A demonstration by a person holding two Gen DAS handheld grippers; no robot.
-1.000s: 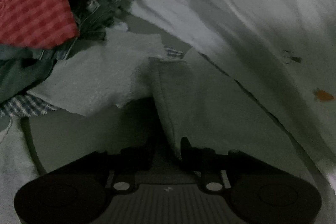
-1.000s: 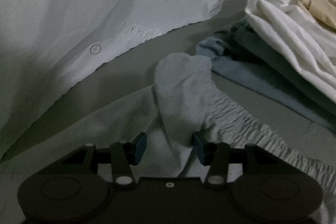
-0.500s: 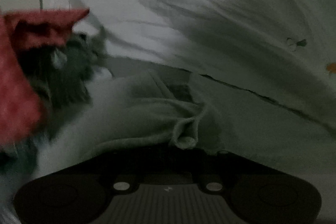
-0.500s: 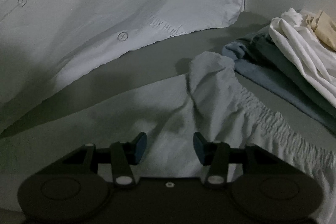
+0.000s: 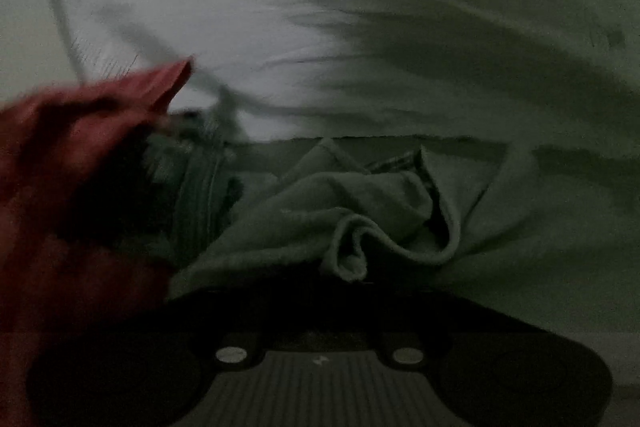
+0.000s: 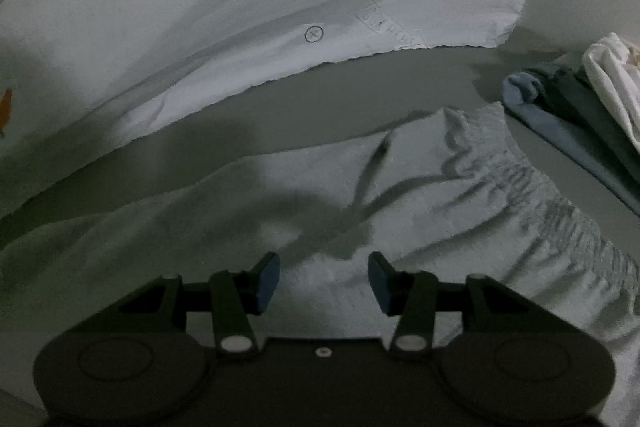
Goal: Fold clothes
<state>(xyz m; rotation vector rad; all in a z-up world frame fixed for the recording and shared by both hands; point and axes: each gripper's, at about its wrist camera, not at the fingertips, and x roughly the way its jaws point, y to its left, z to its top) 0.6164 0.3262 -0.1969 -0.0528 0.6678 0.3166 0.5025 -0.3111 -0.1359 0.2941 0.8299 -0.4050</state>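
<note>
Pretty dim in here, but the pale garment with the gathered elastic waistband is spread flat on the bed, and it runs right under the right tool. That tool's blue pads stand roughly half apart with nothing pinched between them, just hovering over the fabric. Over at the left tool the fingers are buried under a bunched-up corner of the same pale cloth; its jaws are opening right now, with that fold of fabric sitting between them, though it's too dark to see if the pads press on it. A blurry red checked cloth sits to the left side, and folded clothes are stacked off to the right. A white printed sheet hangs behind.
</note>
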